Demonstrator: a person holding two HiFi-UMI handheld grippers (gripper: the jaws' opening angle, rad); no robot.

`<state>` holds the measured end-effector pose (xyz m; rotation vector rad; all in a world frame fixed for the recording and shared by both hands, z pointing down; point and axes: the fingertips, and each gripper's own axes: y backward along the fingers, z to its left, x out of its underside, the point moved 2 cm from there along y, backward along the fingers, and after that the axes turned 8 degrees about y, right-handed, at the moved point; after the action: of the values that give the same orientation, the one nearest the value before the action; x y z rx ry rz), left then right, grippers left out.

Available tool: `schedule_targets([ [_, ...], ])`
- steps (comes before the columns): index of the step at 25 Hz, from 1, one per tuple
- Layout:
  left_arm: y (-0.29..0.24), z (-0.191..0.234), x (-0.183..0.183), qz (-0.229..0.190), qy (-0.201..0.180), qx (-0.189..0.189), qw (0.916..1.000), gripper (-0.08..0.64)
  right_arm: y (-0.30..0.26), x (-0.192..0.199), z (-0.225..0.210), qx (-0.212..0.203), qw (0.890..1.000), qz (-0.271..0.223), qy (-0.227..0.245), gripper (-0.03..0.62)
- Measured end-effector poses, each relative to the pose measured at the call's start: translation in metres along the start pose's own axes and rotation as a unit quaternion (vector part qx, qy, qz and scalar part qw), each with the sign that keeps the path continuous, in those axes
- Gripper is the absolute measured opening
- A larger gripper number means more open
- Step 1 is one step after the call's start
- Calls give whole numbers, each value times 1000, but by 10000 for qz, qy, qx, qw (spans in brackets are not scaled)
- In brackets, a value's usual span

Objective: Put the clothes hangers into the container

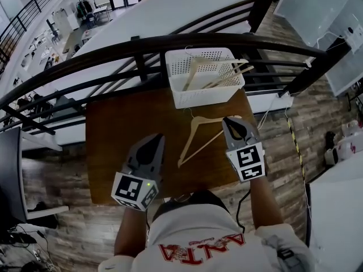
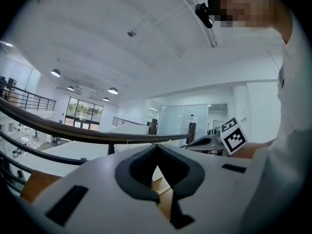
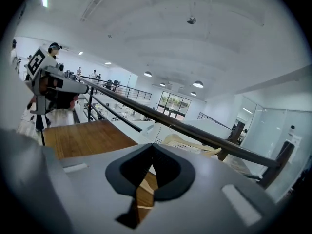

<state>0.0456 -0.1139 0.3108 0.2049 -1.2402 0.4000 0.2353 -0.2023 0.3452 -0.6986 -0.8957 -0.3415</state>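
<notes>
A white perforated container (image 1: 205, 97) stands at the table's far edge with several pale wooden hangers (image 1: 219, 76) leaning inside it. One more wooden hanger (image 1: 189, 141) lies flat on the brown table (image 1: 125, 129) in front of it. My right gripper (image 1: 231, 119) is shut, with its tip over that hanger's right end; I cannot tell whether it touches the wood. In the right gripper view my right gripper (image 3: 152, 147) points at the container (image 3: 161, 133). My left gripper (image 1: 153, 138) hovers shut and empty over the table's near left, seen shut too in its own view (image 2: 157, 155).
A dark curved railing (image 1: 170, 41) runs just behind and above the container, with lower rails beneath it. The table's near edge lies close under both grippers. A monitor (image 1: 8, 169) stands at the far left and white panels (image 1: 317, 7) at the upper right.
</notes>
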Motion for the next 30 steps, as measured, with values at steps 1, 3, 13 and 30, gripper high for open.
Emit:
schedule_targets([
  [1, -2, 0, 3, 19, 6, -10, 10000, 8, -5, 6, 1, -97, 9998, 120, 113, 3],
  [3, -6, 3, 10, 50, 38, -23, 10000, 8, -17, 22, 4, -285, 9979, 428, 401, 5],
  [13, -47, 29, 58, 489, 439, -459, 9968, 8, -104, 98, 7, -1650, 9663, 1421, 1370, 83],
  [30, -81, 81, 114, 1073, 819, -1123, 9845, 8, -219, 248, 57, -3802, 8359, 2868, 2727, 130],
])
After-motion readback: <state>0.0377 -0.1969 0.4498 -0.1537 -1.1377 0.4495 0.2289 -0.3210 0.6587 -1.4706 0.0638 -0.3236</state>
